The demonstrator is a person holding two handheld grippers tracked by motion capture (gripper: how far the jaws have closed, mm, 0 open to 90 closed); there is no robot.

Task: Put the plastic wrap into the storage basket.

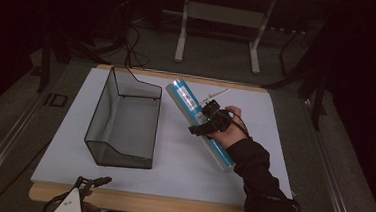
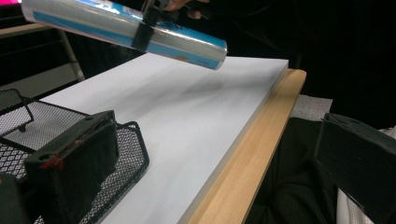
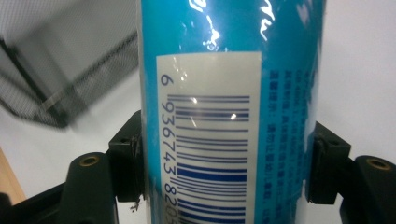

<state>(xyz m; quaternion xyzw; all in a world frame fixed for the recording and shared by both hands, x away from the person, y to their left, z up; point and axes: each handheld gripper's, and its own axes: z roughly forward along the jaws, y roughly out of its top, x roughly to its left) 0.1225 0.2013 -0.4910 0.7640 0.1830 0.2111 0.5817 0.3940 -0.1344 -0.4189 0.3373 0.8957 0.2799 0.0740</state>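
The right gripper (image 1: pixel 206 118) clamps the blue roll (image 1: pixel 199 124) mid-length; the left gripper (image 1: pixel 88 184) hangs open, well apart.

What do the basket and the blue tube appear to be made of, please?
Basket: black metal wire mesh by its look, matte; the board shows through its fine grid. Tube: wrapped in glossy plastic film, judging by sharp highlights over the printed barcode label; what lies underneath cannot be told.

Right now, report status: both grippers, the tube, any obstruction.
Right hand-held gripper shut on long blue cylindrical tube, raised off table. Left hand-held gripper open, empty, near front edge. Black wire-mesh basket left of tube, apart.
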